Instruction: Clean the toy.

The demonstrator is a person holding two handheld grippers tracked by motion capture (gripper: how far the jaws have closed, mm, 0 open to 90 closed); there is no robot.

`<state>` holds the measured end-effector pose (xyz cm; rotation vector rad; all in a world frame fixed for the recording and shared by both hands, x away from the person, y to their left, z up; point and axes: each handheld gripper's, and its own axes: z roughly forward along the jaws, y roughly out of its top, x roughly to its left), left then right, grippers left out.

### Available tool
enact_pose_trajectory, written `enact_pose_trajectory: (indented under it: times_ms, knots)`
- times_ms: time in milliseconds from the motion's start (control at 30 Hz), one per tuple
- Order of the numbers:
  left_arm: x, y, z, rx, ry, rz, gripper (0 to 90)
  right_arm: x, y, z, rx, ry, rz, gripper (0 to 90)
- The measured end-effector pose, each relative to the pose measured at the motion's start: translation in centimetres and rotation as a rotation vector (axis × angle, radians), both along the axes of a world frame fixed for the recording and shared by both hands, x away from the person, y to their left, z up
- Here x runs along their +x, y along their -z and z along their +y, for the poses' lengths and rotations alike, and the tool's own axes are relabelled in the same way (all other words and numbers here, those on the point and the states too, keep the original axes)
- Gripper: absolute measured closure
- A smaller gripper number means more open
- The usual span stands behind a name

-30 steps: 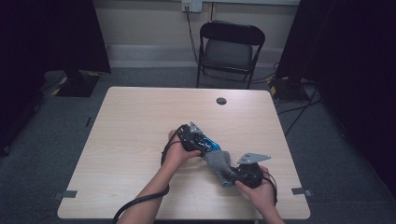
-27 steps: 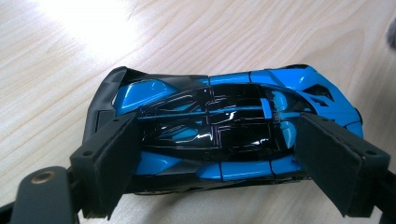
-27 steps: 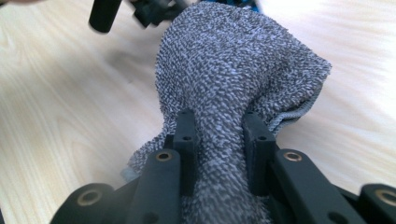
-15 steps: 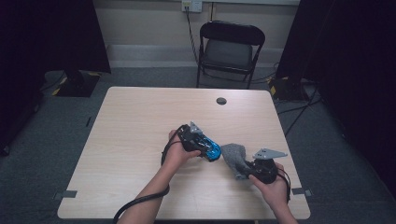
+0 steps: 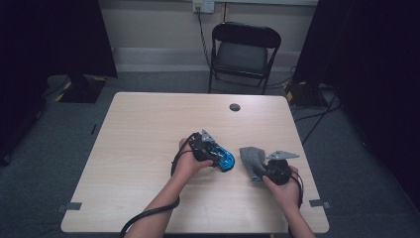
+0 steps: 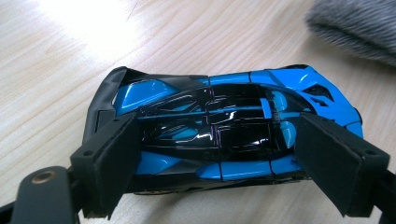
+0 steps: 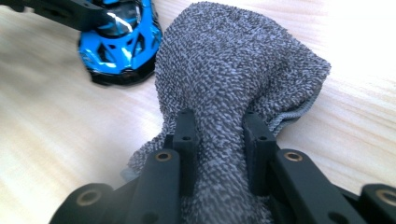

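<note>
A shiny blue and black toy car [image 6: 233, 116] lies on the wooden table [image 5: 138, 148], right of centre [image 5: 228, 162]. My left gripper [image 6: 224, 158] is shut on it, one pad at each end of the car, and its hand comes from the lower left in the high view [image 5: 221, 156]. A grey knitted cloth [image 7: 233, 65] is pinched between the jaws of my right gripper [image 7: 222, 140], and its free end rests on the table. In the high view the cloth [image 5: 251, 157] lies just right of the car, apart from it, with the right gripper [image 5: 261, 169] behind it.
A small black round cap [image 5: 235, 107] sits near the table's far edge. A black folding chair [image 5: 245, 49] stands beyond the table. The right hand is close to the table's right edge. A cable [image 5: 148, 215] trails off the front edge.
The right gripper has moved to the right with the grey cloth, opening a gap between the cloth and the car. The left gripper and the car have stayed in place.
</note>
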<state>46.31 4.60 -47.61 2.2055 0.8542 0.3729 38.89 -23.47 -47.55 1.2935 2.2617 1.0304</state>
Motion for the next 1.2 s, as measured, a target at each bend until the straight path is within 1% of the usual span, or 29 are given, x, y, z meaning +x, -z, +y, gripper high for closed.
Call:
enact_pose_trajectory:
  times_ms: [133,167,433,567,700,800,1000,1200]
  knots:
    - [0.0,-0.1,0.0,0.007,0.004,0.003,14.7,0.5,0.7,1.0,-0.034,-0.004,0.016,70.6]
    - [0.0,0.0,0.0,0.006,0.004,0.002,14.7,0.6,0.8,1.3,-0.045,-0.009,0.012,70.6]
    - [0.0,0.0,0.0,0.001,0.003,-0.002,14.7,0.4,0.8,2.4,-0.067,-0.044,0.014,70.5]
    - [0.0,0.0,0.0,0.004,0.005,0.001,14.7,0.2,0.7,2.6,-0.057,-0.058,0.024,70.5]
    - [0.0,0.0,0.0,0.001,0.005,-0.001,14.7,-0.1,0.7,2.8,-0.064,-0.077,0.032,70.5]
    - [0.0,0.0,0.0,0.003,0.004,-0.001,14.7,-0.3,0.6,2.9,-0.061,-0.092,0.036,70.4]
    - [0.0,0.0,0.0,0.006,0.004,0.001,14.7,-1.0,0.7,3.1,-0.031,-0.116,0.048,70.2]
    - [0.0,0.0,0.0,0.005,0.004,-0.002,14.7,-2.0,0.7,3.6,-0.016,-0.153,0.052,70.3]
